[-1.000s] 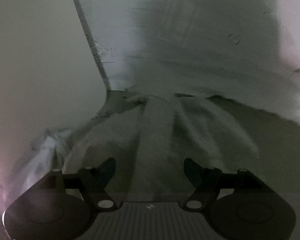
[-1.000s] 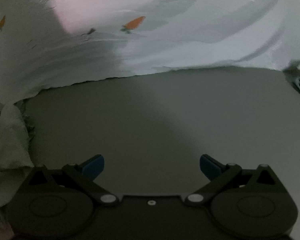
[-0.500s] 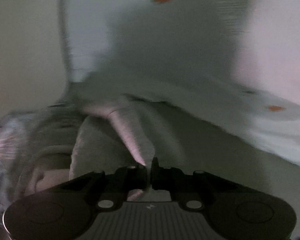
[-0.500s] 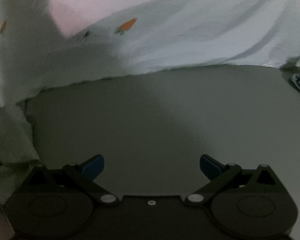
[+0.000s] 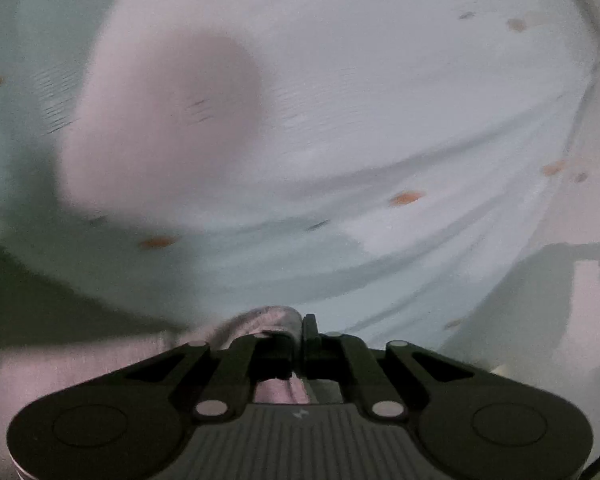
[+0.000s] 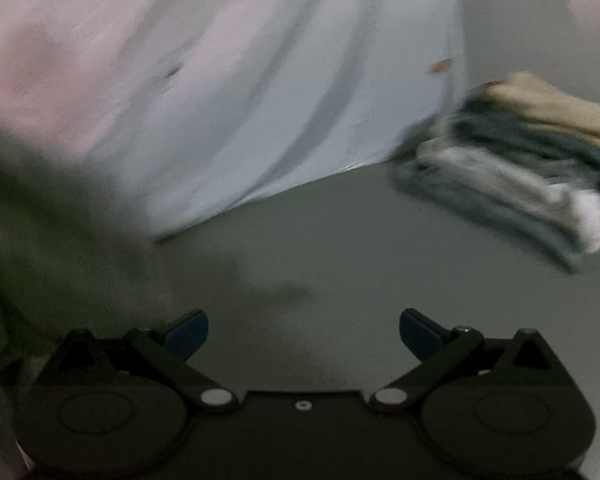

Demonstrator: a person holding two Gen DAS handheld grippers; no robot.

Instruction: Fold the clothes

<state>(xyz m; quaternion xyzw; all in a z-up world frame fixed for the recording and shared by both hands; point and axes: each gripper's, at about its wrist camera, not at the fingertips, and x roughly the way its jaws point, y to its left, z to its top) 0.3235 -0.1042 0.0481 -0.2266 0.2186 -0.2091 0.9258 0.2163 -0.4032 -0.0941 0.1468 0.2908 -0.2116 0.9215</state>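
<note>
My left gripper (image 5: 300,334) is shut on a fold of pale grey garment (image 5: 260,318), which bunches up between the jaws and trails below them. Behind it spreads a white sheet with small orange carrot prints (image 5: 360,140), blurred by motion. My right gripper (image 6: 303,330) is open and empty, low over a grey surface (image 6: 320,248). The same carrot-print sheet (image 6: 260,100) fills the upper left of the right wrist view. A dark blurred mass of cloth (image 6: 52,240) lies at its left.
A stack of folded clothes (image 6: 512,160), beige on top, then grey-blue and white layers, sits on the grey surface at the right of the right wrist view. A grey surface (image 5: 560,300) shows at the lower right of the left wrist view.
My left gripper closed on the pale garment and has lifted it up over the sheet. My right gripper stayed open and swung to the right, bringing the folded stack into view.
</note>
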